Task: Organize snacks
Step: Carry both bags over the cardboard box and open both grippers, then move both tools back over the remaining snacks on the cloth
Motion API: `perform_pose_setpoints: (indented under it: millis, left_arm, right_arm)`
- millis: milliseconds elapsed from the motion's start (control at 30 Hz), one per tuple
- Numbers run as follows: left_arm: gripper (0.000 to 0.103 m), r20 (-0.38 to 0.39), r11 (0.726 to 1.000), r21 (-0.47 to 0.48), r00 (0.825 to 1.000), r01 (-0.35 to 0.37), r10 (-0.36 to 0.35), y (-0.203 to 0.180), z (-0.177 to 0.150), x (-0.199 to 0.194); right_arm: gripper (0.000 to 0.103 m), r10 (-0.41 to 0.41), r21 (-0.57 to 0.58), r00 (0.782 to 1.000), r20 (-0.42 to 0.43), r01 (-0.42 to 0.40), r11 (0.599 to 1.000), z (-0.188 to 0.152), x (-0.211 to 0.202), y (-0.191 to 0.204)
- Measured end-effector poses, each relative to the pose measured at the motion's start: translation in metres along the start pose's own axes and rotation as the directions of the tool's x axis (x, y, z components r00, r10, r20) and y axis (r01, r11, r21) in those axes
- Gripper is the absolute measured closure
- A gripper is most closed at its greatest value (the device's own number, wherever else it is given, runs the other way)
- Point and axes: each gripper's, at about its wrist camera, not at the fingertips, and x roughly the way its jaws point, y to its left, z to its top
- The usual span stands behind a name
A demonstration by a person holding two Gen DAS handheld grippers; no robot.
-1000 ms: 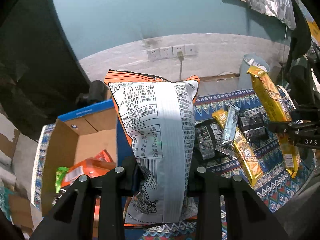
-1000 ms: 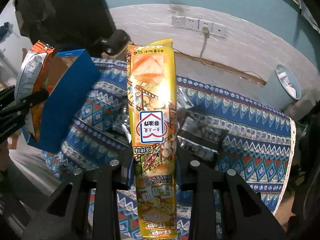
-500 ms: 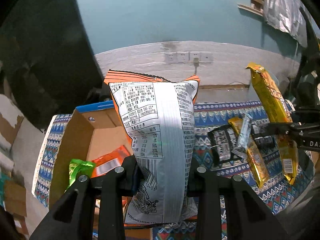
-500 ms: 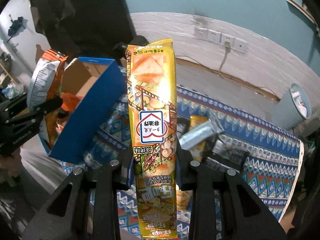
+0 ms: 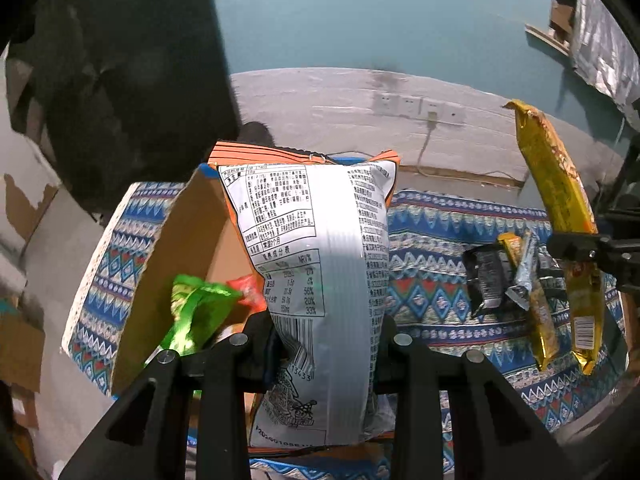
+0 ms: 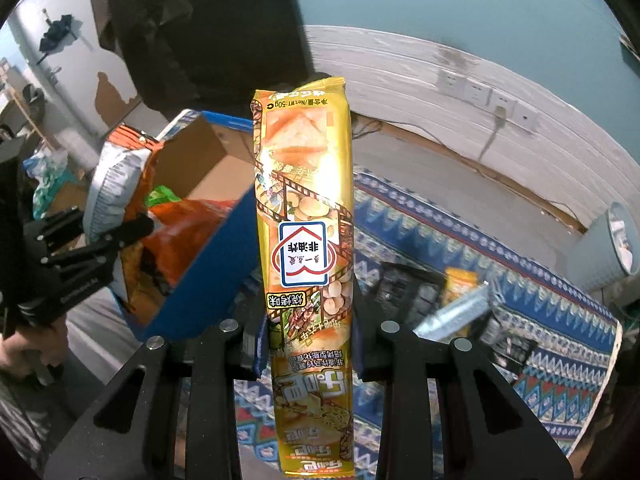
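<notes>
My left gripper (image 5: 326, 340) is shut on a big orange-and-silver chip bag (image 5: 316, 280), held upright over the near edge of the open cardboard box (image 5: 188, 236); the bag also shows in the right wrist view (image 6: 116, 188). My right gripper (image 6: 308, 340) is shut on a long yellow snack pack (image 6: 306, 240), held upright above the table; it shows at the right of the left wrist view (image 5: 560, 208). The blue-sided box (image 6: 208, 264) holds a green pack (image 5: 196, 312) and orange packs (image 6: 180, 236).
Several loose snacks lie on the patterned cloth (image 5: 432, 236): black packs (image 5: 484, 280), a silver bar (image 5: 524, 272) and a yellow bar (image 5: 540, 320). A grey bin (image 6: 608, 248) stands beyond the table at the right. Wall sockets (image 6: 488, 96) are behind.
Both grippers have swung left toward the box with their packs still held. The box and its green pack now fill more of both views.
</notes>
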Motion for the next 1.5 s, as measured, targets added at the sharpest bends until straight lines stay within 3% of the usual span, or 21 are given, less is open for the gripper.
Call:
perform_pose_setpoints:
  millis: [767, 1100, 1167, 1267, 1333, 1433, 1500]
  left_arm:
    - [0.070, -0.016, 0.983, -0.164, 0.997, -0.081, 0.079, 0.103, -0.013, 0.013]
    - [0.070, -0.026, 0.978, -0.179, 0.994, -0.107, 0.104, 0.124, 0.000, 0.024]
    - [0.067, -0.041, 0.976, -0.183, 0.992, -0.122, 0.117, 0.123, 0.000, 0.027]
    - [0.055, -0.046, 0.977, -0.172, 0.992, -0.126, 0.120, 0.119, -0.001, 0.028]
    - [0.037, -0.036, 0.976, -0.164, 0.990, -0.141, 0.137, 0.115, 0.001, 0.025]
    - [0.020, -0.002, 0.975, -0.158, 0.988, -0.155, 0.156, 0.110, 0.005, 0.017]
    - [0.018, 0.009, 0.976, -0.159, 0.988, -0.152, 0.155, 0.108, 0.007, 0.015]
  right_arm:
    - [0.073, 0.095, -0.092, 0.993, -0.066, -0.101, 0.991, 0.084, 0.079, 0.111]
    - [0.072, 0.092, -0.089, 0.993, -0.080, -0.099, 0.991, 0.103, 0.102, 0.131]
    - [0.069, 0.088, -0.082, 0.993, -0.077, -0.095, 0.992, 0.104, 0.103, 0.130]
    - [0.065, 0.078, -0.090, 0.994, -0.076, -0.084, 0.992, 0.105, 0.100, 0.130]
    - [0.060, 0.081, -0.097, 0.994, -0.068, -0.087, 0.991, 0.105, 0.096, 0.130]
    - [0.049, 0.065, -0.114, 0.996, -0.054, -0.070, 0.991, 0.105, 0.087, 0.128]
    - [0.045, 0.055, -0.123, 0.997, -0.045, -0.061, 0.991, 0.102, 0.082, 0.126]
